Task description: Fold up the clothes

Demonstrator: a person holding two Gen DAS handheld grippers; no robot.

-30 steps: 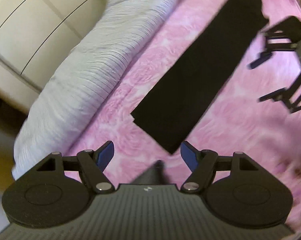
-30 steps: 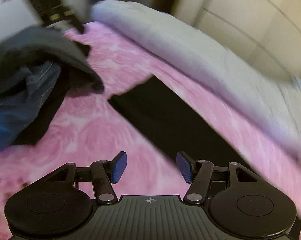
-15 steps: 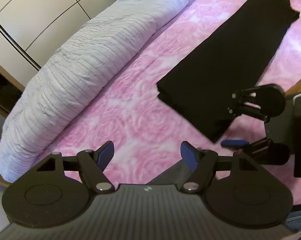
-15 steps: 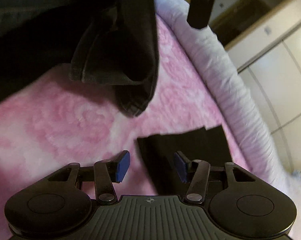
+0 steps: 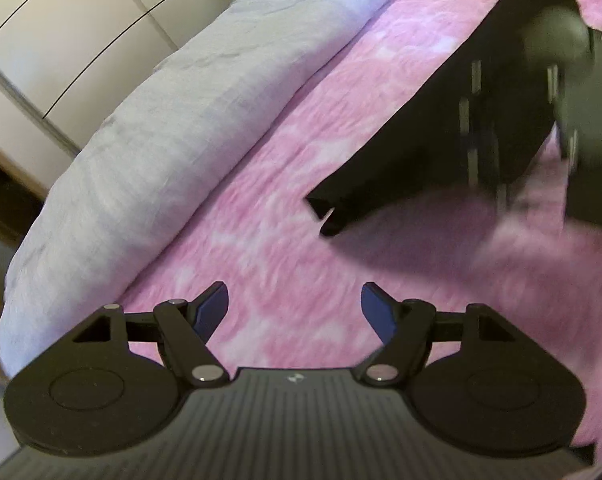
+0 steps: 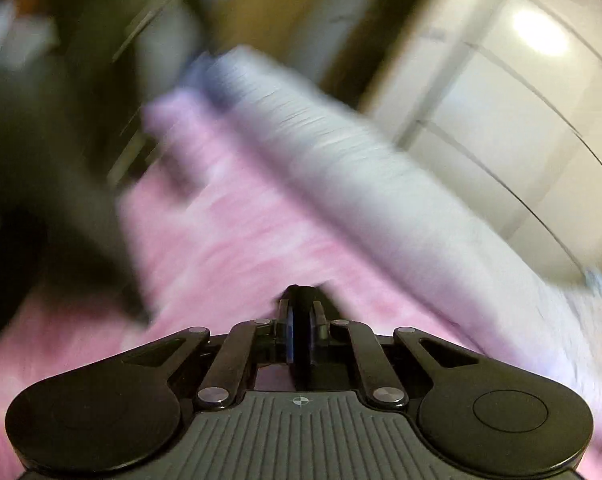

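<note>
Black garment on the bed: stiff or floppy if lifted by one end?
Probably floppy: the black garment lies flat as a thin folded strip on the pink cover. Likely light. The right tool pinches dark cloth, so it should drape.

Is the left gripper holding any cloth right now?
No, the left gripper is open with only the pink bedspread between its blue fingertips.

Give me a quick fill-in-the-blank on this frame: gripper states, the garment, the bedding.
1. The left gripper has its blue-padded fingers spread ____, with nothing between them.
2. The right gripper is shut on a fold of ____ fabric.
3. The long black folded garment lies on a ____ rose-patterned bedspread.
4. Along the bedspread's far edge lies a rolled ____ ribbed duvet.

Missing words: open; black; pink; white
</note>
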